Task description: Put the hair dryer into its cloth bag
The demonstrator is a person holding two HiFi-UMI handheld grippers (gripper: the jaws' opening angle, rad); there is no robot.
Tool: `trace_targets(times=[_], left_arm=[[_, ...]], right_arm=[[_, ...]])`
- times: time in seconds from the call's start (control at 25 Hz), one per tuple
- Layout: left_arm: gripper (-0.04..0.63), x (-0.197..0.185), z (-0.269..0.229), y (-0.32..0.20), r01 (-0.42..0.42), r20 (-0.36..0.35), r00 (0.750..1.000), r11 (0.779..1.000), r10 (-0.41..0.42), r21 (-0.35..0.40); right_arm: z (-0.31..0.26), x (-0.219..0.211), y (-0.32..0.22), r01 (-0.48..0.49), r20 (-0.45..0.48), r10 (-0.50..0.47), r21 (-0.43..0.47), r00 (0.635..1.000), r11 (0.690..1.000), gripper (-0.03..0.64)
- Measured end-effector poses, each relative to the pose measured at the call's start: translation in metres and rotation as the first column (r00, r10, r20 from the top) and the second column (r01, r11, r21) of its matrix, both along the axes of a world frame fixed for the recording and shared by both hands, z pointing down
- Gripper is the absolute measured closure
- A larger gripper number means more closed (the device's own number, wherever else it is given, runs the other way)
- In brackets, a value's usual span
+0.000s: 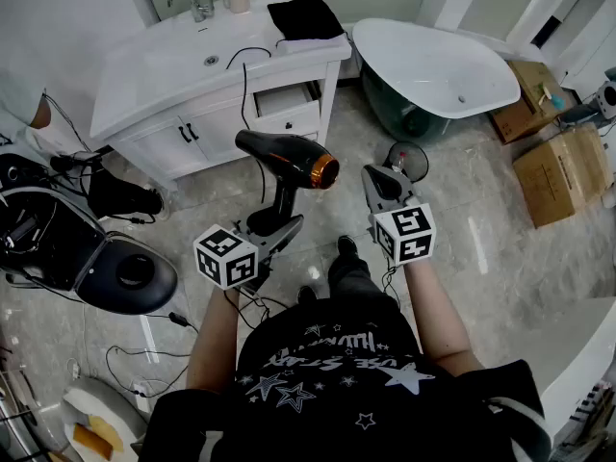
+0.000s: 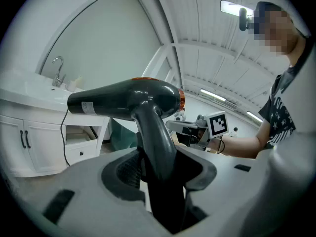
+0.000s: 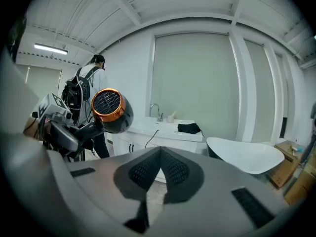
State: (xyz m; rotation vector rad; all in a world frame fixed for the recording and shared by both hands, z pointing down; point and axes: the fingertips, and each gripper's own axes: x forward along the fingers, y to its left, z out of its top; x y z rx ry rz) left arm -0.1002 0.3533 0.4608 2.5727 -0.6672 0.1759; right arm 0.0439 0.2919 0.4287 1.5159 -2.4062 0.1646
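Note:
A black hair dryer (image 1: pixel 286 157) with an orange ring at its rear is held up in the air by its handle, and my left gripper (image 1: pixel 272 227) is shut on that handle. The dryer (image 2: pixel 126 100) fills the left gripper view, barrel pointing left, handle down between the jaws. Its cord (image 1: pixel 245 75) runs up onto the white vanity (image 1: pixel 154 75). A black cloth bag (image 1: pixel 305 15) lies on the vanity's right end. My right gripper (image 1: pixel 382 183) hangs beside the dryer, shut and empty. From the right gripper view I see the dryer's (image 3: pixel 111 110) grille and the bag (image 3: pixel 188 128).
A white freestanding bathtub (image 1: pixel 438 65) stands right of the vanity. Cardboard boxes (image 1: pixel 558 171) sit at the far right. A black salon chair (image 1: pixel 96 258) and loose cables lie at the left. A small stool (image 1: pixel 407 160) is beyond my right gripper. Another person (image 3: pixel 89 90) stands at the back.

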Motion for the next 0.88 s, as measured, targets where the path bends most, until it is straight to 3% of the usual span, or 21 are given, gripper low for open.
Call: trace_targets(times=[0.48,0.88], left_arm=[[0.411,0.012,0.001,0.015,-0.03,0.003,1.0,1.0,0.03,0.001],[0.411,0.027,0.018,0.008,-0.03,-0.01,1.0,0.999,0.029,-0.021]], right_arm=[[-0.001,0.009,0.015,-0.014,0.018,0.014,0.006,1.0,1.0,0.611],[0.034,0.029,0.005,-0.02,0.067,0.024,-0.056,0.997,0.998,0.611]])
